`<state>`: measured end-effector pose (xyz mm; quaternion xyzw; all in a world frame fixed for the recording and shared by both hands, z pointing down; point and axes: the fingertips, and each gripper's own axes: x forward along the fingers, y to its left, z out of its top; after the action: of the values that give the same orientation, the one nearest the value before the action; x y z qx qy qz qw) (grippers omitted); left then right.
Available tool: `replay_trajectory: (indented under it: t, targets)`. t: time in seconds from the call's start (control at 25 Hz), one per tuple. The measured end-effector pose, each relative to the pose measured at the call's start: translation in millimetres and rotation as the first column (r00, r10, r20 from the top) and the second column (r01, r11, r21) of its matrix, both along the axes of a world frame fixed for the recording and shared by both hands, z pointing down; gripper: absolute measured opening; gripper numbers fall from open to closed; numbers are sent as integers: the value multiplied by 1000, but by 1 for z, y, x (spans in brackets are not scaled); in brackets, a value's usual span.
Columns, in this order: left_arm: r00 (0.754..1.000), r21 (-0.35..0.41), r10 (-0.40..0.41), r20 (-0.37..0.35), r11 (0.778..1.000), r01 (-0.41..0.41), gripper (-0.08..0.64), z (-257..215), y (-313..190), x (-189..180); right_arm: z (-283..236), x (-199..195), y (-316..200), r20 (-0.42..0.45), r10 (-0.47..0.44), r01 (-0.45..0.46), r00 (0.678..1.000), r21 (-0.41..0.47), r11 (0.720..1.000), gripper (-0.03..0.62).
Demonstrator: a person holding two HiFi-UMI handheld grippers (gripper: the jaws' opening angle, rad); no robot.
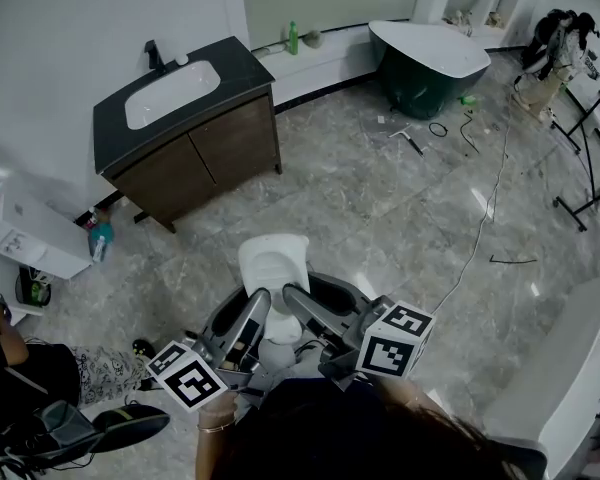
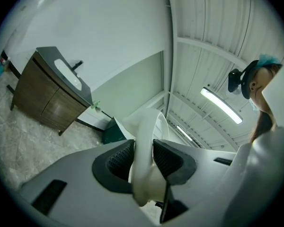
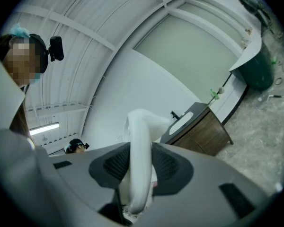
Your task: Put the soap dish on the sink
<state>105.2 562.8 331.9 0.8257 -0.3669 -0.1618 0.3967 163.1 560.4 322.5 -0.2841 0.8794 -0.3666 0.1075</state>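
Grey marble floor fills the room. A dark bench with a white sink stands by the wall at upper left, well apart from a green bathtub at upper right. Low in the head view, the left gripper and right gripper reach forward side by side, roughly level. Each is clamped on the white soap dish. The dish is held above open floor, well short of the sink, with its long axis pointing away from the person.

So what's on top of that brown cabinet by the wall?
A dark countertop with a white basin sunk into it, a black tap behind the basin and a small white thing beside the tap. Shut doors hide the inside.
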Motion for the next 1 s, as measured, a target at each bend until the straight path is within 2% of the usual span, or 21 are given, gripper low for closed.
replay_trajectory:
  t: [0.16,0.36,0.72,1.0]
  targets:
    - [1000,-14,-2,-1,1000,2,132,10,-37,-4,11,-4,-36,-2,-1,1,1000,-18,1000,138]
    - [1000,-13,6,-9,1000,-6,132,18,-108,-15,18,-15,-107,-15,10,-11,1000,-17,1000,138]
    - [1000,40,6,-8,999,-5,132,-8,-250,-63,-7,-63,-248,-17,14,-14,1000,29,999,138]
    - [1000,50,15,-23,999,-14,132,-2,-315,-81,-2,-82,-312,-40,22,-20,999,38,999,138]
